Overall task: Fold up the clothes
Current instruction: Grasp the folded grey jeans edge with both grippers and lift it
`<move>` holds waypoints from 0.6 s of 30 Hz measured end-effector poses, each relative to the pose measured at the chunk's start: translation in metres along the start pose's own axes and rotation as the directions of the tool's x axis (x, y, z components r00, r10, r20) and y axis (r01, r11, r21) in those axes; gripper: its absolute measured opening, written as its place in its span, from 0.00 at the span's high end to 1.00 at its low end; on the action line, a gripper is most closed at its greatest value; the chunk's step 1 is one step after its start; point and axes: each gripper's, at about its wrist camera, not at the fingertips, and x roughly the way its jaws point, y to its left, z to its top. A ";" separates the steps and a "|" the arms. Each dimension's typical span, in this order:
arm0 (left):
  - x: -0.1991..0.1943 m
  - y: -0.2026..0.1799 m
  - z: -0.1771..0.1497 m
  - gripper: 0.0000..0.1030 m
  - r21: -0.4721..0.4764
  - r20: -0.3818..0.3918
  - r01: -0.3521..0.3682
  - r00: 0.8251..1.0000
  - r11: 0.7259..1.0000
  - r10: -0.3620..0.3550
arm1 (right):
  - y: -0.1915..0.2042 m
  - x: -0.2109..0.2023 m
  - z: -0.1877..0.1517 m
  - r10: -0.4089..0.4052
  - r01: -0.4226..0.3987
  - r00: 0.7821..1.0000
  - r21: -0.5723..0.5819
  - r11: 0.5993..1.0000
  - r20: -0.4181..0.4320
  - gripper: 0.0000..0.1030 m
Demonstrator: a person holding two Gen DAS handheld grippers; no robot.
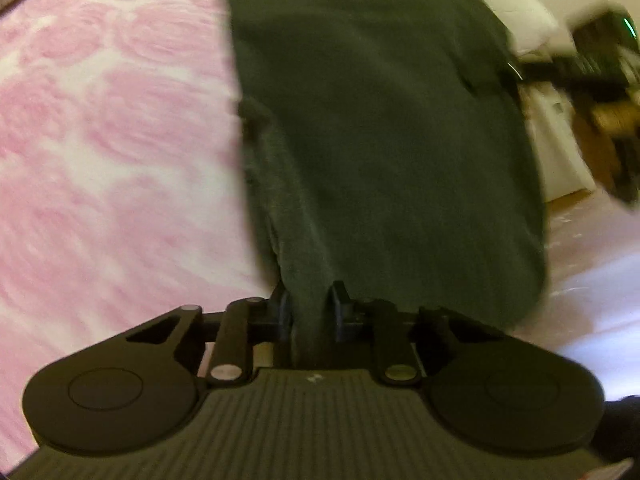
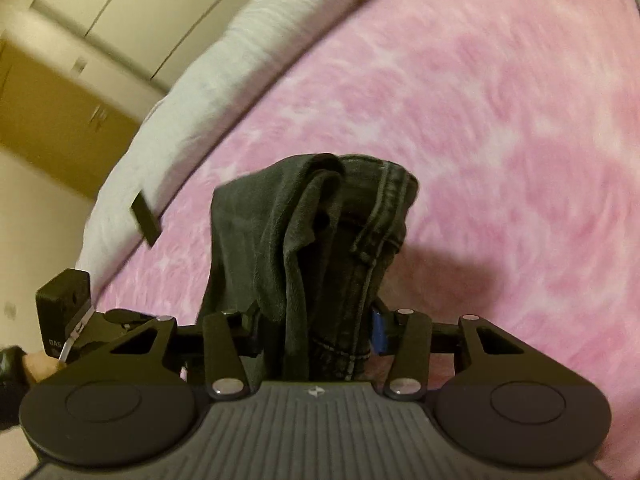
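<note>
Both grippers were closed on the dark jeans (image 1: pixel 380 140): the left gripper (image 1: pixel 310 312) pinched a bunched edge, the right gripper (image 2: pixel 316 320) a thick seamed wad. Uneven pulling risked slippage. The jeans hung above the pink bedspread (image 1: pixel 100 140); open room lay left, the bed edge (image 2: pixel 192 92) beyond.

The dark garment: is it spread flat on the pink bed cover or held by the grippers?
Held. The dark garment runs between the left gripper fingers, and a bunched, stitched part sits in the right gripper.
</note>
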 end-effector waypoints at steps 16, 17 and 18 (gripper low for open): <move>-0.021 -0.027 -0.031 0.72 -0.191 0.125 -0.109 0.983 0.975 0.134 | 0.060 0.111 0.104 -0.299 0.121 0.942 -0.678 0.726 -0.153 0.35; -0.027 -0.018 -0.026 0.69 -0.180 0.131 -0.124 0.980 0.976 0.149 | 0.050 0.100 0.105 -0.292 0.167 0.952 -0.631 0.757 -0.098 0.33; -0.031 -0.010 -0.021 0.62 -0.166 0.144 -0.135 0.977 0.977 0.160 | 0.041 0.087 0.104 -0.286 0.208 0.957 -0.580 0.788 -0.045 0.28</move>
